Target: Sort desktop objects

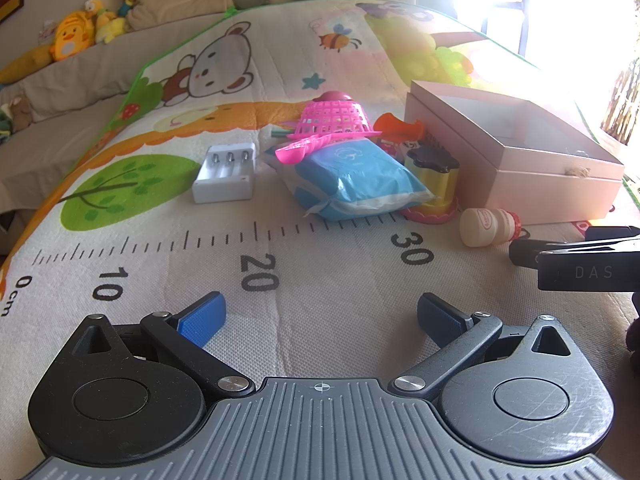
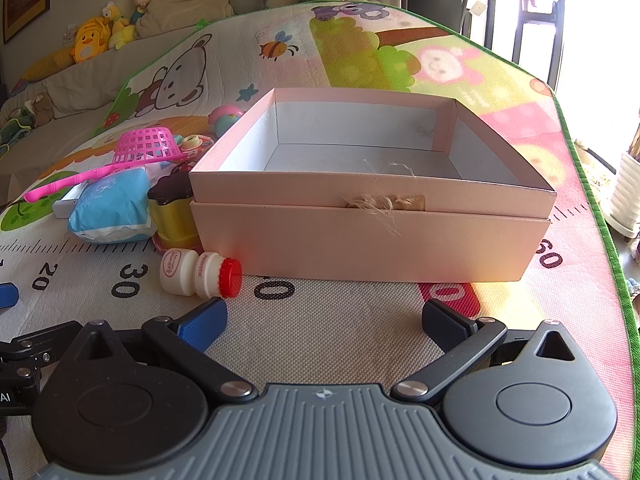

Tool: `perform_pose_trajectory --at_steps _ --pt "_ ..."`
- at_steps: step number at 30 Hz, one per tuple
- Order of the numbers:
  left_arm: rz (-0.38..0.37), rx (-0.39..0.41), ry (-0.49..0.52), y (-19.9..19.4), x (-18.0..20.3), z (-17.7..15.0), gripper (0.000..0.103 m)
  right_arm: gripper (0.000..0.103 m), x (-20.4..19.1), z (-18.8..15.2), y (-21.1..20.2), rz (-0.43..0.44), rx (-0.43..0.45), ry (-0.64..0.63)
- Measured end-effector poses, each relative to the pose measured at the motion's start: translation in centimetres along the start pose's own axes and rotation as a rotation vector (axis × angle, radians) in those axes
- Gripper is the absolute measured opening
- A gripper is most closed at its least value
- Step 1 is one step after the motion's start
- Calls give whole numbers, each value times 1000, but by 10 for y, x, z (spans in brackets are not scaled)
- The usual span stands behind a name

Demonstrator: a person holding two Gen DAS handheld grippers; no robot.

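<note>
Both grippers gape empty; I'd slide the right gripper (image 2: 322, 320) squarely around the fallen probiotic bottle (image 2: 200, 272), then lift into the pink box (image 2: 372, 236).

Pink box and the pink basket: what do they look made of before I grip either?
Pink box: looks like matte paperboard, with crisp folded edges, thin walls, a white lining and a frayed twine tab on the front.
Pink basket: seems to be glossy moulded plastic, going by its open grid mesh and bright uniform colour. Both probably light.
</note>
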State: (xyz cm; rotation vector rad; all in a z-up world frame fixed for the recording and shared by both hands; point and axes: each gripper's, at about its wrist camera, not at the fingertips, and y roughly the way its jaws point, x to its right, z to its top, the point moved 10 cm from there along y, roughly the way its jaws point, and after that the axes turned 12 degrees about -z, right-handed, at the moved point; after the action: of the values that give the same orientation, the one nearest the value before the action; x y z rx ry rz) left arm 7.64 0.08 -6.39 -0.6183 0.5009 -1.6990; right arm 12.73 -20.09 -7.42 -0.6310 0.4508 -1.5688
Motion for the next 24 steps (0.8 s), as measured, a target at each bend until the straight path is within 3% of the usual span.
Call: perform_pose_trajectory --at_steps 11,19,24 --pt "0 -3 2 0 0 0 103 103 1 -5 -3 3 -4 2" --pt "4 -28 -5 -2 -1 -3 103 103 -1 -29 -20 -14 -44 -2" --pt "-28 -84 -7 -10 1 -8 103 103 3 -38 -27 0 -80 -13"
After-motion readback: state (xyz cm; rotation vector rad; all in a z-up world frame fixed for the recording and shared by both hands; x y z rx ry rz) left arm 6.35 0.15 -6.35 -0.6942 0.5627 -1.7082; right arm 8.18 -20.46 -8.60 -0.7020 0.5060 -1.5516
